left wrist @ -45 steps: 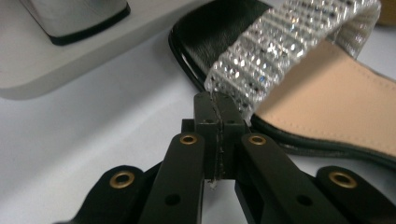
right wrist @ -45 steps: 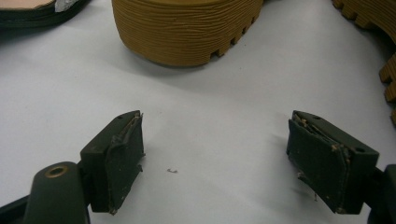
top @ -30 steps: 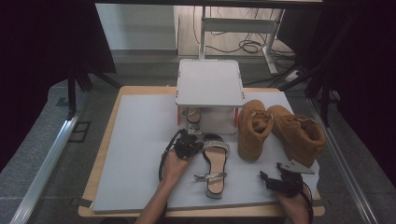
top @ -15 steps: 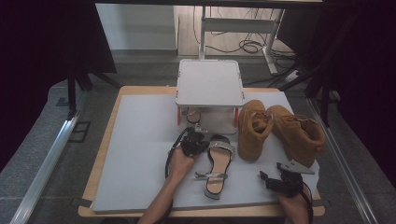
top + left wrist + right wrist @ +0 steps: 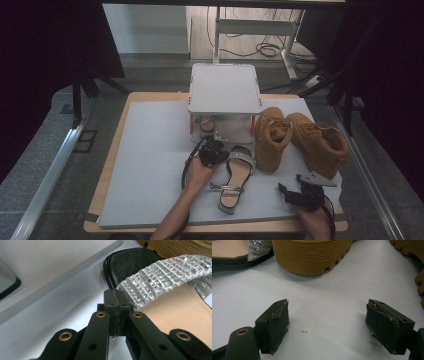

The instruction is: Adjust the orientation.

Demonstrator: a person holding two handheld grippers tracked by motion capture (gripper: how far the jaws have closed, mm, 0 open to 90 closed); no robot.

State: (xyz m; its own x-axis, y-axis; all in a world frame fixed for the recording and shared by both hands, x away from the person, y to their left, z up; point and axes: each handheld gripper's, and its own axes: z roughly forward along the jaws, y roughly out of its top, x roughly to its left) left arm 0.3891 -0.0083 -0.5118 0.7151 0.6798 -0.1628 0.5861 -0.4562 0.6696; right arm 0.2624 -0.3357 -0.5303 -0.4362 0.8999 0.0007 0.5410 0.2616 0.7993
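Rhinestone-strapped black sandal (image 5: 160,282) pinched at strap edge by clenched left gripper (image 5: 117,296) | thin grip may slip | right gripper (image 5: 328,326) released, idle near tan boot sole (image 5: 312,255)

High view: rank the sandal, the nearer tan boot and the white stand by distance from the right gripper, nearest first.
From the right gripper:
1. Tan boot, just ahead, slightly left.
2. Sandal, to its left; close to the boot's distance.
3. White stand, at the back.

A lab-like workspace: padded table (image 5: 150,150), metal frames (loose floor cables (image 5: 260,49) behind).
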